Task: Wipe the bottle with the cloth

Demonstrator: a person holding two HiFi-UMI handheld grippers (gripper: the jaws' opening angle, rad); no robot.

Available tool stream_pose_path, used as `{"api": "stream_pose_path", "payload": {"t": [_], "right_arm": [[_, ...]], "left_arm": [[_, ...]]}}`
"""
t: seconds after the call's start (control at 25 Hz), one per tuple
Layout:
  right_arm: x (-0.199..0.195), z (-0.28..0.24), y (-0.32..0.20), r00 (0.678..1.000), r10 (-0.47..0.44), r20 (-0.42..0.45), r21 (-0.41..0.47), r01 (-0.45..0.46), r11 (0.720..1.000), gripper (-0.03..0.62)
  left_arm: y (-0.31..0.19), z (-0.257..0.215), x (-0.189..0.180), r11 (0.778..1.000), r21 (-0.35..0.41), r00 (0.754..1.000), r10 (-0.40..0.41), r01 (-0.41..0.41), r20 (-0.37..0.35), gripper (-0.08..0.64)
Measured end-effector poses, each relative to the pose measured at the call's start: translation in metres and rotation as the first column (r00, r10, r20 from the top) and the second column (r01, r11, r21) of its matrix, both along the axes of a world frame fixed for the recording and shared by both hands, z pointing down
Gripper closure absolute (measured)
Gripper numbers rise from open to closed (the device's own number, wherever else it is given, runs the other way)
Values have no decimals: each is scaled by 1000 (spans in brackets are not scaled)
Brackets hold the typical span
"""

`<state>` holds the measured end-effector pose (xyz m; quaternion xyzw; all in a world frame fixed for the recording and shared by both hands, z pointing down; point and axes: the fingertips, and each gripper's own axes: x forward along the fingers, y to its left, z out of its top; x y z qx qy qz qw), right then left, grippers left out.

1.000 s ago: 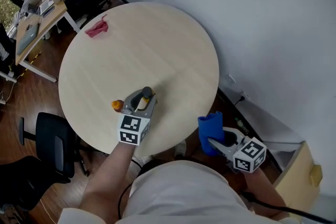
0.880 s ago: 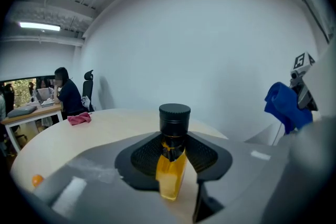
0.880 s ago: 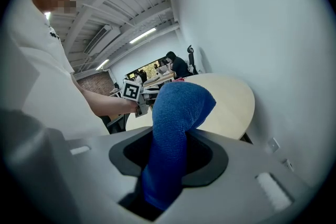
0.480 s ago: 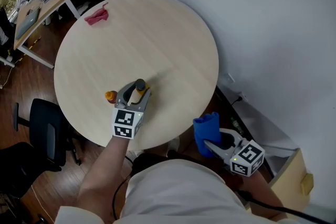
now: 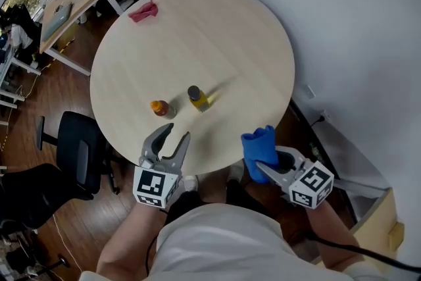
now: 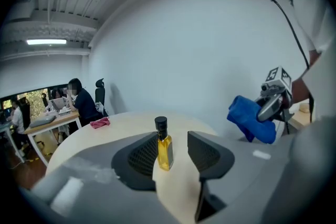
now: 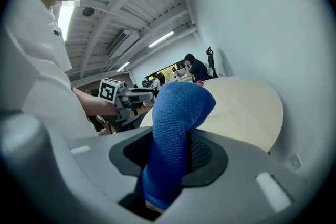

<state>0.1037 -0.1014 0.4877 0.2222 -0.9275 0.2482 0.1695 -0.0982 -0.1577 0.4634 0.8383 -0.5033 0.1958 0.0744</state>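
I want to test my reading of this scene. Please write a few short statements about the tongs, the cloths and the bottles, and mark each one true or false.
1. The left tongs are shut on the yellow bottle. False: they are open and empty, and the bottle stands free on the table.
2. The right tongs grip the blue cloth. True.
3. The blue cloth touches the yellow bottle. False: it is held beyond the table's near edge, apart from the bottle.
4. A pink cloth lies near the table's far edge. True.
5. An orange-capped bottle stands beside the yellow one. True.
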Motion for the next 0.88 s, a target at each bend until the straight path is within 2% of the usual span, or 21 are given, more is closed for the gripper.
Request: {"api": "stream_pose_path", "payload": {"t": [0.12,0.36,0.68,0.88], "right_arm": [[-13,-10,15,1000,18,-6,34,-18,999,437],[-45,-34,73,990,140,0,93,-140,986,437],[-117,-42,202,948,318,-25,107,-314,944,437],[-141,-41,285,939,332,-90,74,-326,942,437]], "left_arm": [[34,-2,-19,999,-16,998,45,-44,32,373],[103,-21,-63,993,-9,993,115,-116,-39,385],[204,-14,-116,962,-4,950,269,-273,-157,393],[249,-6,-131,943,-9,929,327,-333,-172,394]]}}
